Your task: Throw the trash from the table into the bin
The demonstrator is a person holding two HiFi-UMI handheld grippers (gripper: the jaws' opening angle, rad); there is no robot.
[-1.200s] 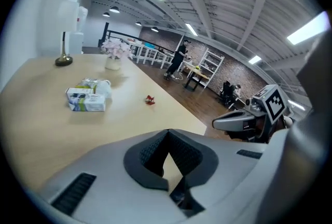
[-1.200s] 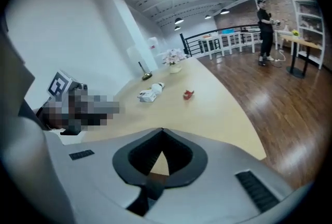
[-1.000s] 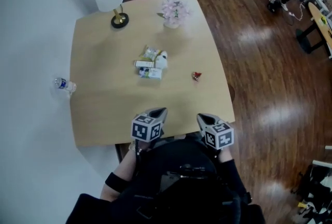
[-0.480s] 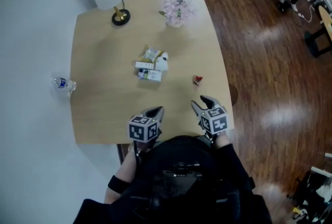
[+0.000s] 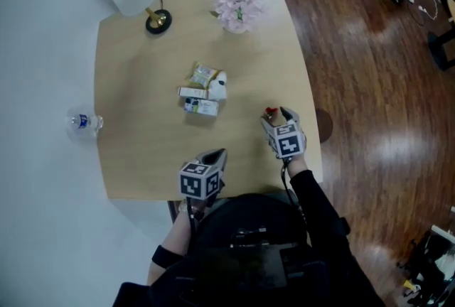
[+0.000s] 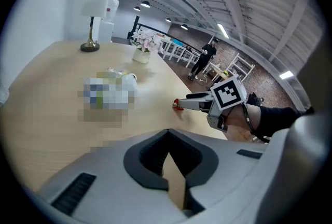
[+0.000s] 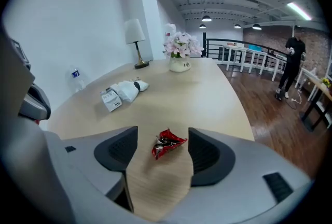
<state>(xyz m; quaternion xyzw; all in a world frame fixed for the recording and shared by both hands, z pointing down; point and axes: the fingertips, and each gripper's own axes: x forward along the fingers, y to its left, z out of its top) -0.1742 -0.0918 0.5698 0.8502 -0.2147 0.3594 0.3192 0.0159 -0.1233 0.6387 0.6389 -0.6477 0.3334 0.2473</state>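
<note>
Reaching forward, right claw (image 5: 279,116) has just spread — red wrapper (image 7: 167,143) lies between, ungripped.

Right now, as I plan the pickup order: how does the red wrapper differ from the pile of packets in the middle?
The red wrapper is one small crumpled piece; the pile of packets is several mostly white pieces bunched together. The wrapper lies between the jaws of the right gripper, which have just been opening and do not touch it; the pile sits mid-table with nothing around it. Both rest on the table.
</note>
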